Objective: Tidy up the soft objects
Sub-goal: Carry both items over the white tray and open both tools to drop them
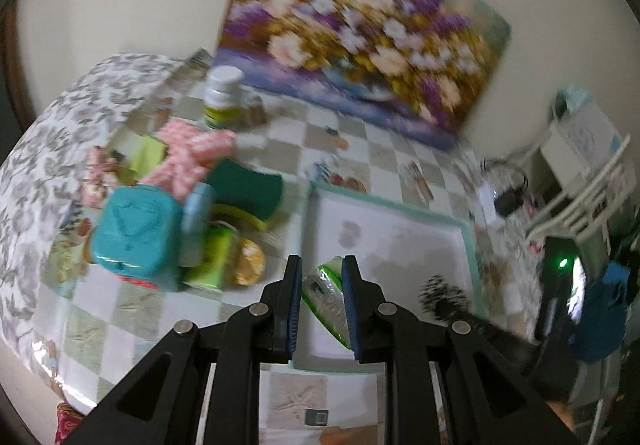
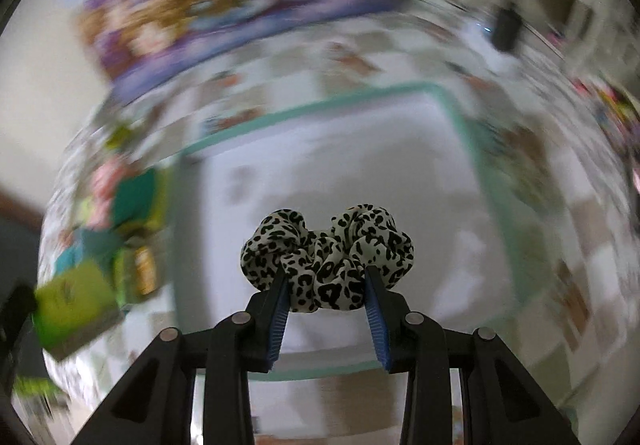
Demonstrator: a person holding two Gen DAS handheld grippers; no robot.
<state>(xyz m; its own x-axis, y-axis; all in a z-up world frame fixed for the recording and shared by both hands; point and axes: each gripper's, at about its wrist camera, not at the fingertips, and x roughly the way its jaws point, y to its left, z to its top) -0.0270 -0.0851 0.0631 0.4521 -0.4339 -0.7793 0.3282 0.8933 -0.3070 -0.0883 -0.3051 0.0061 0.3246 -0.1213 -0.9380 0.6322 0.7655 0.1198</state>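
Claws [image 1: 322, 299] [image 2: 325, 287] grip packet [image 1: 326, 303] and scrunchie [image 2: 326, 251].

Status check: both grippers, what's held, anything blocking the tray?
Left gripper shut on green packet. Right gripper shut on leopard scrunchie. Both over the tray; tray floor bare, nothing in the way.

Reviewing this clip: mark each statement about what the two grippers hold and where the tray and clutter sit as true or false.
1. The right gripper grips a leopard-print scrunchie. True.
2. The left gripper is empty. False: a green and clear plastic packet sits between its jaws.
3. A white tray with a mint-green rim lies on the checked tablecloth. True.
4. The teal cube sits inside the tray. False: it stands on the tablecloth left of the tray, among other items.
5. A flower painting leans behind the table. True.
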